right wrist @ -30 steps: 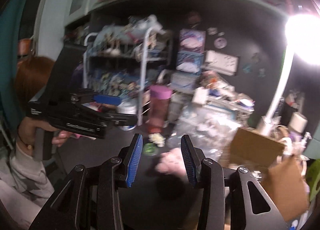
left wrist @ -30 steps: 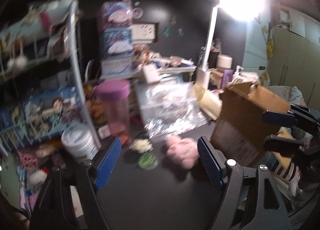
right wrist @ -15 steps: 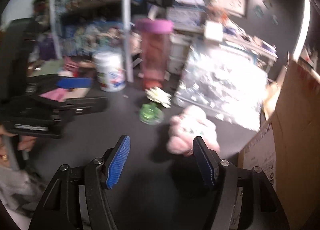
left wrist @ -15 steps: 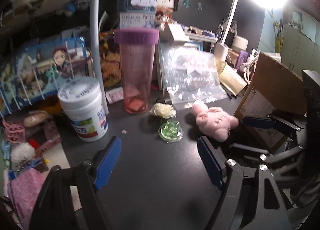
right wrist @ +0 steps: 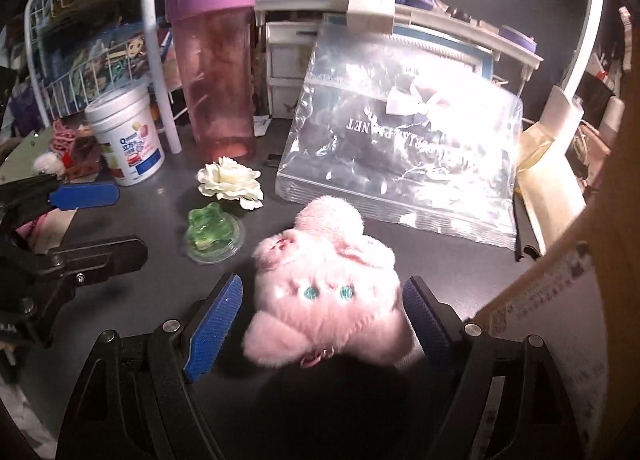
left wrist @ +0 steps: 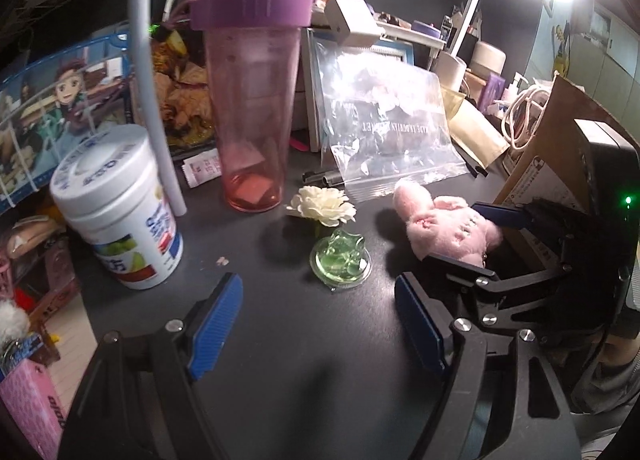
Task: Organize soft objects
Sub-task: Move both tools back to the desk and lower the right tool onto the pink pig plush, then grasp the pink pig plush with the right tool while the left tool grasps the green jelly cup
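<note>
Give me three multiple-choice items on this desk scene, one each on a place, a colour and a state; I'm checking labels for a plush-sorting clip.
1. Where is the pink plush toy?
A. inside the tumbler
B. between the right gripper's fingers
C. on the white tub

2. What colour is the tumbler's lid?
A. purple
B. green
C. white

3. How is the left gripper?
A. shut on the flower
B. shut on the plush
C. open, holding nothing

Answers:
1 B, the toy lies between the blue pads.
2 A, the lid shows purple.
3 C, bare desk shows between its spread fingers.
</note>
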Demonstrator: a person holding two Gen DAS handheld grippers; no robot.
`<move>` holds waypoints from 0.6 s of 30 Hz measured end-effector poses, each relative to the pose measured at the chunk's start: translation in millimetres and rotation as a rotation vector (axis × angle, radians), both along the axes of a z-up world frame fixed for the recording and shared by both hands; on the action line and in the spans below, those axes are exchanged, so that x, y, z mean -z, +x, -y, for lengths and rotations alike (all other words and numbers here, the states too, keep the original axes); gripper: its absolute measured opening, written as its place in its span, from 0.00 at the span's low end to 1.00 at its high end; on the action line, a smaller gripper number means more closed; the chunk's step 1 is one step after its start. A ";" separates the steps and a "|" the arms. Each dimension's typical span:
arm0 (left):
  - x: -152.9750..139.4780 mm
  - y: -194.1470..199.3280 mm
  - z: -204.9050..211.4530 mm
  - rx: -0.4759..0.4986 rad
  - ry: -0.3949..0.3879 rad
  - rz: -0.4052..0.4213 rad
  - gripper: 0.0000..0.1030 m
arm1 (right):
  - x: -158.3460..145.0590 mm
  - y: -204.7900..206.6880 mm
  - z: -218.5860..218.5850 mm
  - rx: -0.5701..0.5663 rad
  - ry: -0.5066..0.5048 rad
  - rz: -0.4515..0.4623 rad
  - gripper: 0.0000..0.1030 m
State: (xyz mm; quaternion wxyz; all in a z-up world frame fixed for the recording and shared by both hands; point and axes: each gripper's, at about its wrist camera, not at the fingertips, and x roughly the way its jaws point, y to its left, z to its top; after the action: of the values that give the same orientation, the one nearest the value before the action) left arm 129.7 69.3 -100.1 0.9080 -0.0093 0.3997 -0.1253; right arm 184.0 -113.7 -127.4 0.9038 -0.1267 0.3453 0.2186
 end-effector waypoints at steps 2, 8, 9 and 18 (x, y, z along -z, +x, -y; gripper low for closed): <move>1.5 5.0 4.0 0.009 0.005 -0.010 0.72 | -0.3 0.0 2.1 0.000 0.003 0.000 0.60; 11.5 27.4 21.5 0.041 0.029 -0.067 0.56 | -1.0 -8.4 2.0 -0.060 0.004 0.011 0.58; 14.8 33.2 24.5 0.037 0.042 -0.084 0.53 | -0.6 -9.4 2.8 -0.063 0.006 0.013 0.58; 25.1 53.6 38.0 0.024 0.089 -0.101 0.37 | 1.2 -4.6 2.6 -0.071 0.018 -0.019 0.62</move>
State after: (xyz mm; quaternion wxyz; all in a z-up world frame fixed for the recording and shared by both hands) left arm 183.4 31.3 -125.2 0.8845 0.0297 0.4505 -0.1178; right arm 179.4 -116.2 -128.7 0.8933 -0.1286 0.3470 0.2549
